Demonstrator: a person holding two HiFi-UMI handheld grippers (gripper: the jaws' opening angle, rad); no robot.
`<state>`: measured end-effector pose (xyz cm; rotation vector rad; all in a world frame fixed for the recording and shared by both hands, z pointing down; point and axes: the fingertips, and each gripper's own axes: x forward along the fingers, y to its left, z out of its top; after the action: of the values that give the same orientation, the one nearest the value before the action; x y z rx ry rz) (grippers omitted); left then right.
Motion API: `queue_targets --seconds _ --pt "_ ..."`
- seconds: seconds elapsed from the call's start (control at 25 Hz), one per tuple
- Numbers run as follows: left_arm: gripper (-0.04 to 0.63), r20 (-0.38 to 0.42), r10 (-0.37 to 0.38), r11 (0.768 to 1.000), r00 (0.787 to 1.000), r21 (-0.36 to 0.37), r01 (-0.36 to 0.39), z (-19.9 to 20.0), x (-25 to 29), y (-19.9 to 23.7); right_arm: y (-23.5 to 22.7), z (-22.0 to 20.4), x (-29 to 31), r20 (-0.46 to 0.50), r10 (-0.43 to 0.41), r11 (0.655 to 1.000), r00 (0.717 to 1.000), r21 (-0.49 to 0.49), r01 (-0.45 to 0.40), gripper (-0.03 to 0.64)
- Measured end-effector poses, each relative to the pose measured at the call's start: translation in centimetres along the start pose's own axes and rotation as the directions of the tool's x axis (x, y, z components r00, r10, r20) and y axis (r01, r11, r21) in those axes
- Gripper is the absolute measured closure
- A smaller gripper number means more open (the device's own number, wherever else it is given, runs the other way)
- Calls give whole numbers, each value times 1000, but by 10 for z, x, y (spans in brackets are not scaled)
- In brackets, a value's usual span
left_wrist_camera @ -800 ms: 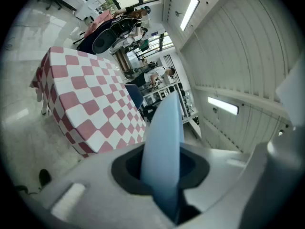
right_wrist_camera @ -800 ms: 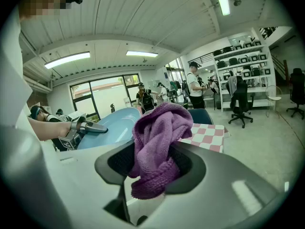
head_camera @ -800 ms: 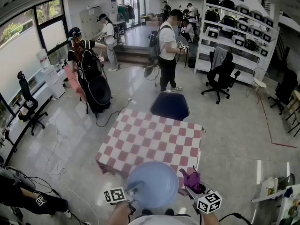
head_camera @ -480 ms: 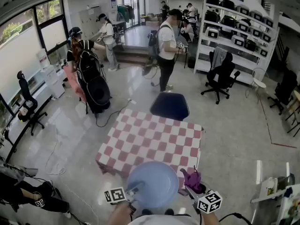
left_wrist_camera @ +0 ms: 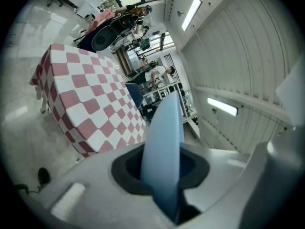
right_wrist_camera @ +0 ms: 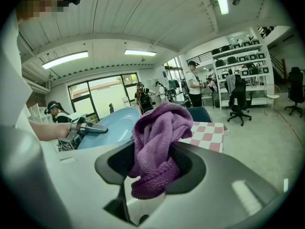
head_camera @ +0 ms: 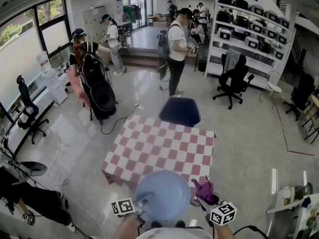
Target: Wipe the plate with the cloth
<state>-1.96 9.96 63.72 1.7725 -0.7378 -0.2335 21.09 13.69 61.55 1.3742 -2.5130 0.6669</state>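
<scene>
A light blue plate [head_camera: 163, 195] is held in the air over the near edge of the checkered table [head_camera: 159, 151]. My left gripper [head_camera: 141, 201] is shut on its left rim. In the left gripper view the plate [left_wrist_camera: 164, 147] stands edge-on between the jaws. To the plate's right, not touching it, my right gripper [head_camera: 203, 199] is shut on a bunched purple cloth [head_camera: 205, 189]. The right gripper view has the cloth [right_wrist_camera: 157, 144] bulging out of the jaws, with the plate [right_wrist_camera: 109, 126] and the left gripper [right_wrist_camera: 81, 130] to its left.
A dark blue chair [head_camera: 180, 111] stands at the table's far side. Several people stand further back, one in a white shirt [head_camera: 177, 51] beyond the chair. A black bag [head_camera: 101, 96] sits on the floor at left, shelves [head_camera: 254, 29] and an office chair [head_camera: 234, 81] at right.
Both grippers, plate and cloth have stayed put. People in the background have shifted slightly; the person at bottom left has moved.
</scene>
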Motion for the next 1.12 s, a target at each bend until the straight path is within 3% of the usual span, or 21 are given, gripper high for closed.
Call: queue_targets --seconds 1.12 --pt "520 -71 -9 1000 997 -6 9 32 -48 44 46 -19 30 -6 -94 992 996 90 94 439"
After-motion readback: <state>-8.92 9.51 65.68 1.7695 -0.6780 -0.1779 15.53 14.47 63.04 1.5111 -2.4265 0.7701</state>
